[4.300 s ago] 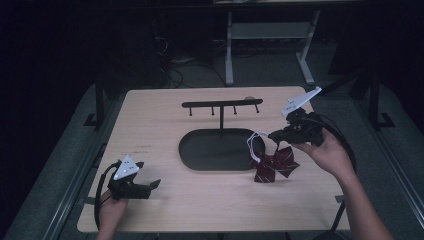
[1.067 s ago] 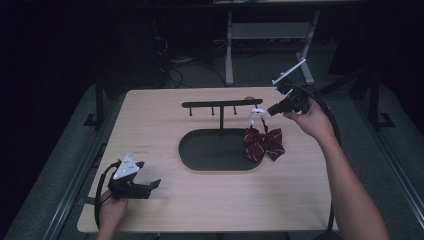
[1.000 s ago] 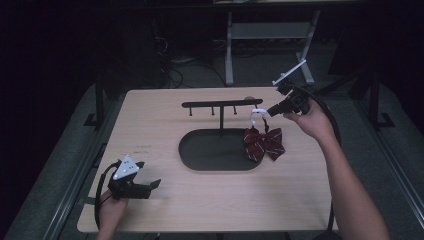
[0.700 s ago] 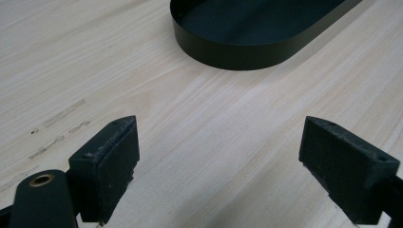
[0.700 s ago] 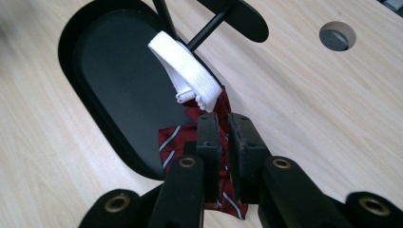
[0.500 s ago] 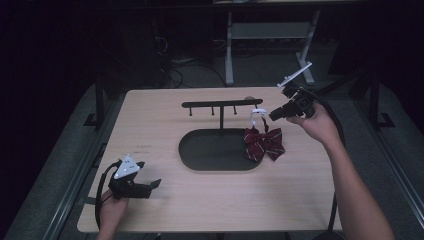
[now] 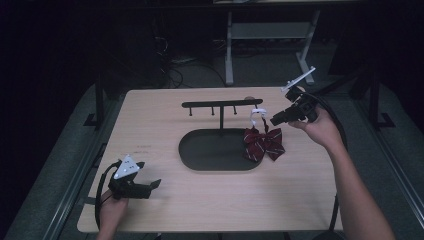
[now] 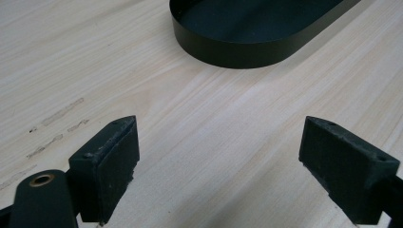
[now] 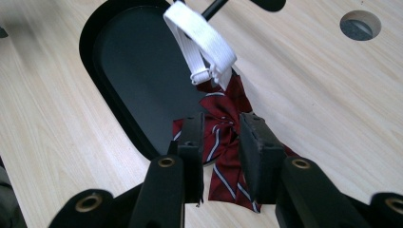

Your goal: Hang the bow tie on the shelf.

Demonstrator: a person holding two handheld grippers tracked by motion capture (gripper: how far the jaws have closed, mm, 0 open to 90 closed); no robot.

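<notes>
A dark red striped bow tie (image 7: pixel 263 143) (image 9: pixel 223 126) hangs by its white elastic strap (image 7: pixel 257 114) (image 9: pixel 199 40) from the right end of the black stand's bar (image 7: pixel 222 104). The bow's lower part lies over the right rim of the stand's oval base tray (image 7: pixel 200 159) (image 9: pixel 138 71). My right gripper (image 7: pixel 274 121) (image 9: pixel 221 128) hovers just right of the strap. Its jaws are a little apart, with nothing between them, and point down at the bow. My left gripper (image 7: pixel 154 185) (image 8: pixel 218 156) rests wide open at the table's front left.
The base tray's near end (image 8: pixel 237 52) lies ahead of the left gripper. A round hole (image 9: pixel 360 23) in the wooden tabletop lies beyond the stand. Bare wood spreads across the front and left of the table (image 7: pixel 150 125). Dark floor and a metal frame lie behind the table.
The right gripper lifted the bow tie from the table beside the tray up to the bar, let go of the strap and drew back slightly. The left gripper stayed still.
</notes>
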